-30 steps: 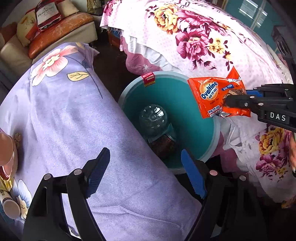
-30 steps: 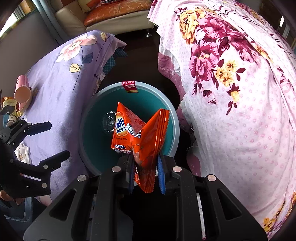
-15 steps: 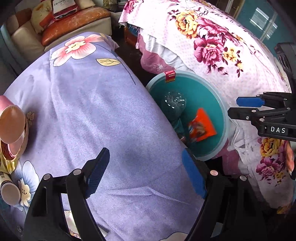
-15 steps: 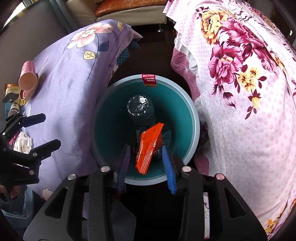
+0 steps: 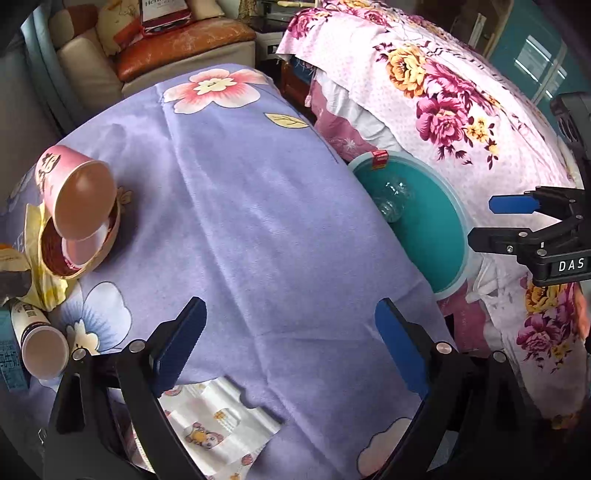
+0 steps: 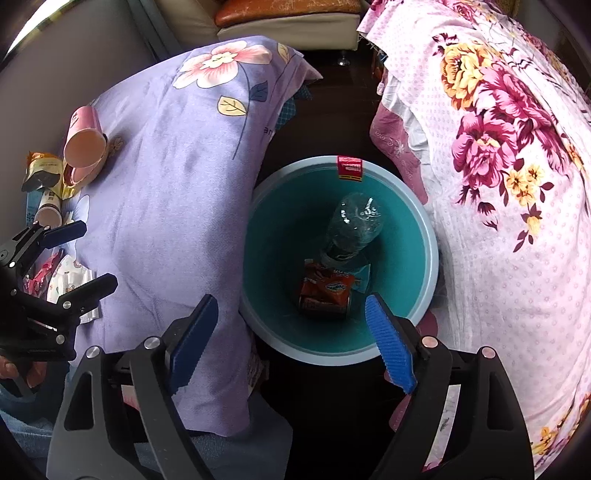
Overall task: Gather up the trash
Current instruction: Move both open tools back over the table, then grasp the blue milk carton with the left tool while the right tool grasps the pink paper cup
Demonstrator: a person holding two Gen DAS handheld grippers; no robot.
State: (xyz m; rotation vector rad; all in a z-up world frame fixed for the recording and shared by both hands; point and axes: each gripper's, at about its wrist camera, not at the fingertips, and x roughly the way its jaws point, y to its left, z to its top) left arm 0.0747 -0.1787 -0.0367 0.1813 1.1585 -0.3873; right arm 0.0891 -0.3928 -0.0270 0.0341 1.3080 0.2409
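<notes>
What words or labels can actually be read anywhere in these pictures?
"DAS": white letters on the right claw.
"Hen...": cut-off start of a name on the red box on the sofa.
Orange wrapper in the teal bin: logo too blurred.
Red sticker on the bin rim: unreadable.

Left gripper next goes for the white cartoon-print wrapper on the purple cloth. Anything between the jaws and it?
Nothing visible. The left gripper is open with its jaws empty, and the white wrapper lies flat on the purple cloth just below them, partly hidden by the left finger.
</notes>
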